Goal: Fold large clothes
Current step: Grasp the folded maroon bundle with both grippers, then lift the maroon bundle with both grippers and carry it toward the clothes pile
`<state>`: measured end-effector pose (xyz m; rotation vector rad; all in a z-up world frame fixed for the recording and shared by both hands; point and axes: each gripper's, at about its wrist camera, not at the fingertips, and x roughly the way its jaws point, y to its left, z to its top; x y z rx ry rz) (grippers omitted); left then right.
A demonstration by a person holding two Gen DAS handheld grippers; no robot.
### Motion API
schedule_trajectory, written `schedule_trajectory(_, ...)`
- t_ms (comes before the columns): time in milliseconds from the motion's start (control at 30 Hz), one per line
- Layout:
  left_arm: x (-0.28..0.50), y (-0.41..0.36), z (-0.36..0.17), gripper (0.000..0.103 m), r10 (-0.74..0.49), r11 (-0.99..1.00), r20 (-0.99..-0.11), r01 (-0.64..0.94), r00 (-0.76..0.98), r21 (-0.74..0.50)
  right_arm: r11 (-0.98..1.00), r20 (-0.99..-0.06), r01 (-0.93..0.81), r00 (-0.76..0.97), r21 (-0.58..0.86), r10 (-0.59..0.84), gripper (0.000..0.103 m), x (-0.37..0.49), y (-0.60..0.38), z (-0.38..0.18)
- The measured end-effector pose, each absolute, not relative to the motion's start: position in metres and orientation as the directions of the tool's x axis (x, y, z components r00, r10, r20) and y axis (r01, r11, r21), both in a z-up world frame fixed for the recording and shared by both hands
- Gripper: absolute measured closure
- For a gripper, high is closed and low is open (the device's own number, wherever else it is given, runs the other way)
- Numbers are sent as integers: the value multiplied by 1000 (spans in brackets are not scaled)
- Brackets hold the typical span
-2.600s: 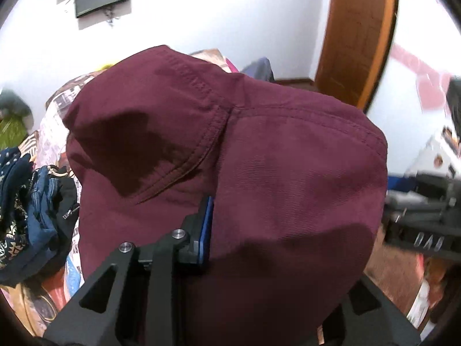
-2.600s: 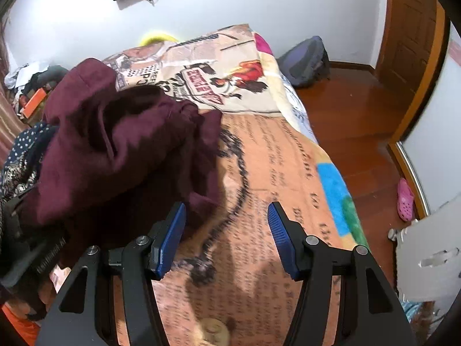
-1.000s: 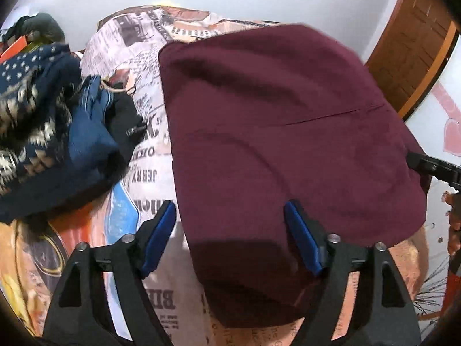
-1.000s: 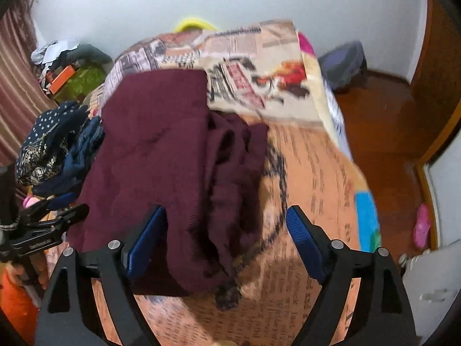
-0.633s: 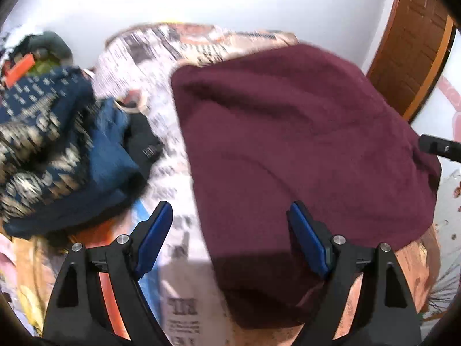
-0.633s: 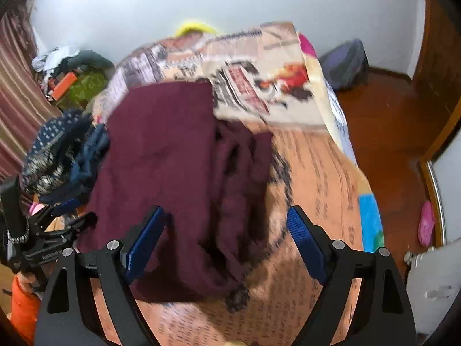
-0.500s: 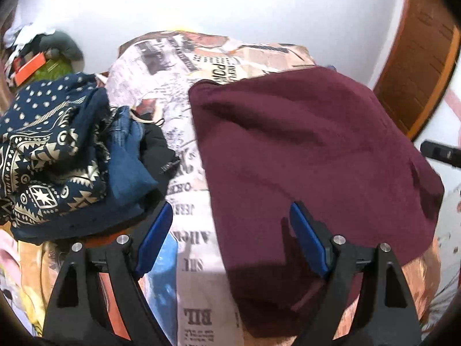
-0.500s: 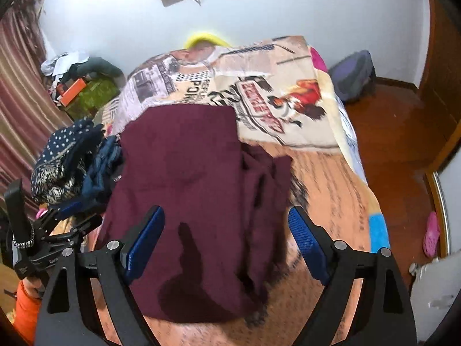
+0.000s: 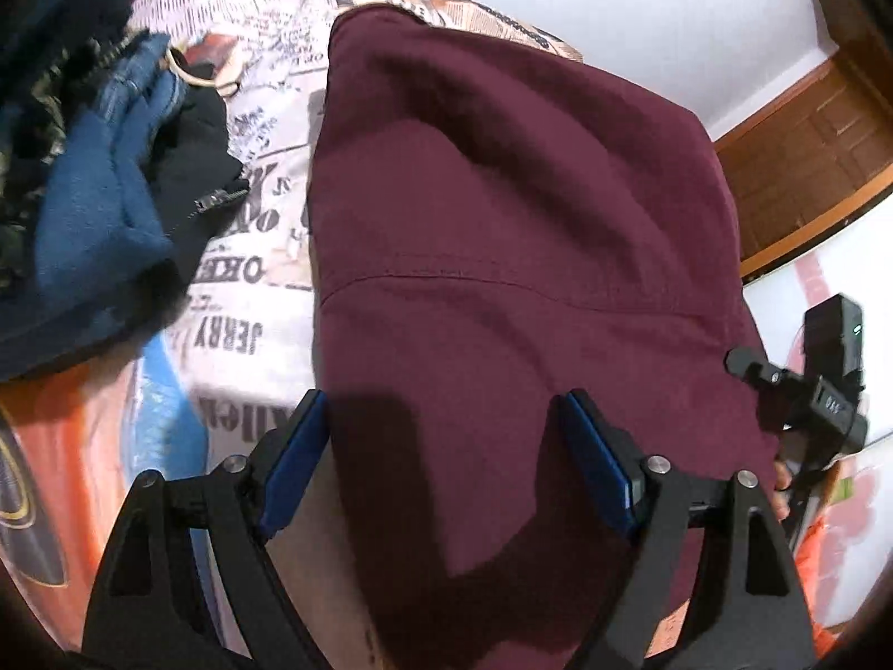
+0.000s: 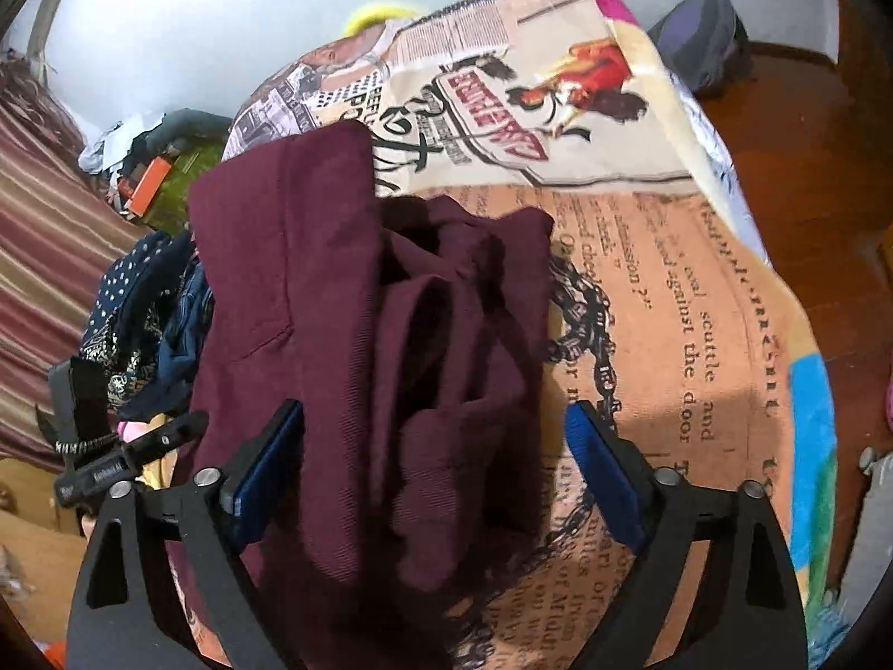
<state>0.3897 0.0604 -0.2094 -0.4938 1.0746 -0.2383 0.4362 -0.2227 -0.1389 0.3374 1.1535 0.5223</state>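
White walls and a brown wooden door [image 9: 803,128] close in a small bedroom, where a bed under a newspaper-print bedspread [image 10: 658,290] takes up most of the floor. On it lies the maroon garment [image 9: 502,257], spread fairly flat on its left half, with its right half bunched into thick folds [image 10: 446,346]. A heap of dark blue clothes [image 9: 83,212] sits just beside it on the left.

The left gripper [image 9: 443,458] hangs over the near edge of the garment, blue pads spread wide, nothing pinched between them; the cloth's left border runs just inside its left finger. The right gripper [image 10: 435,469] hovers above the crumpled folds, its jaws opening at this moment, the cloth below them but not pressed by either pad. Each gripper shows at the edge of the other's view.

Two and a half seconds back the left gripper had the garment clamped and lifted, filling its view; now the cloth is down on the bed and released. Since half a second ago both grippers have dipped closer to the fabric.
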Motion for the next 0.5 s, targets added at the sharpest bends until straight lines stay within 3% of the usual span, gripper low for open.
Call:
schedule_trajectory(267, 419, 75, -238, 12, -533, 781, -732, -87, 424, -619, 785, -751, -206, 231, 584, 619, 3, 454, -223, -145)
schedule_trajectory(433, 426, 67, -235, 12, -517, 795, -746, -87, 420, -601, 793, -768, -193, 202, 578, 608, 3, 463, -216, -145)
schedule_trajectory(500, 424, 68, -233, 18, -518, 789, -742, -95, 426, -606, 788, -764, -196, 198, 583, 614, 9, 464, -216, -143)
